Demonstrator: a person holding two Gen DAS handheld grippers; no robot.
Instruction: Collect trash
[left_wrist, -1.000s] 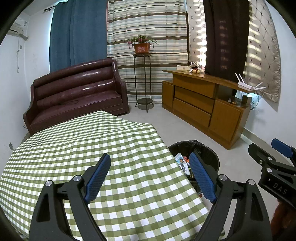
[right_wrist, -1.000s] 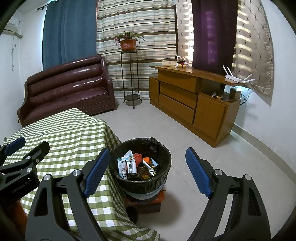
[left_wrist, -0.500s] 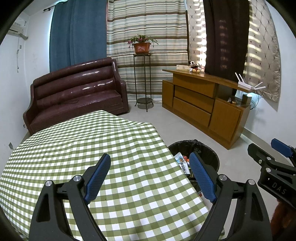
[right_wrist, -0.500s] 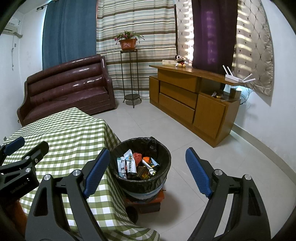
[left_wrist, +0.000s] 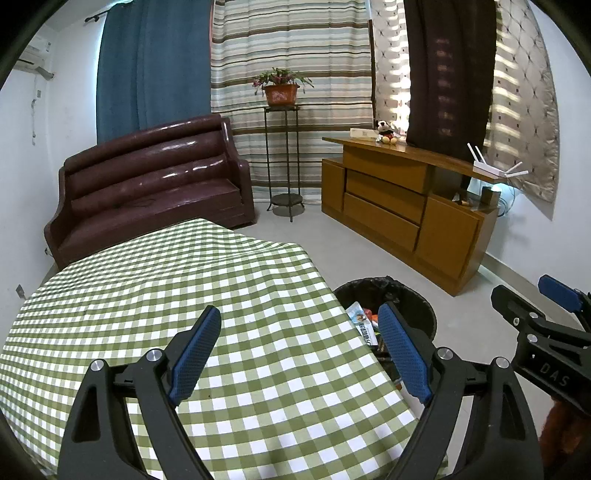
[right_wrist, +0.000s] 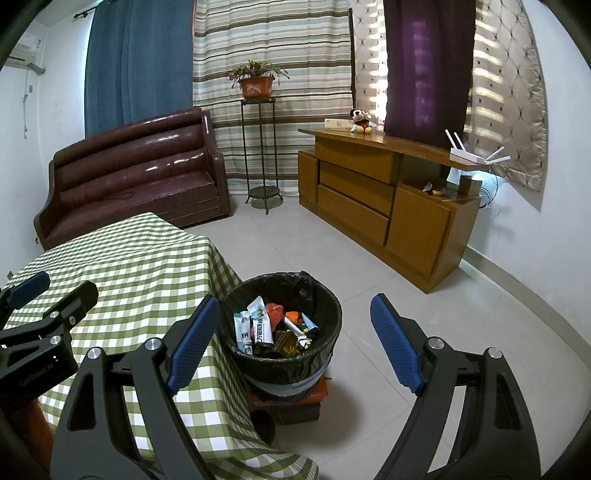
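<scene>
A black-lined trash bin (right_wrist: 325, 306) stands on the floor beside the table, holding several wrappers and packets (right_wrist: 260, 326). In the left wrist view the bin (left_wrist: 413, 295) peeks out past the table's right edge. My left gripper (left_wrist: 301, 334) hovers open over the green checked tablecloth (left_wrist: 184, 280), nothing between its blue pads. My right gripper (right_wrist: 291, 319) is open too, held above and in front of the bin with nothing in it. Each gripper shows at the edge of the other's view: the right gripper (left_wrist: 532, 306) and the left gripper (right_wrist: 51, 291).
A dark red sofa (right_wrist: 129, 177) stands behind the table. A plant stand (right_wrist: 260, 147) with a potted plant and a long wooden cabinet (right_wrist: 376, 199) line the far wall. Pale floor tiles (right_wrist: 461, 314) spread to the right of the bin.
</scene>
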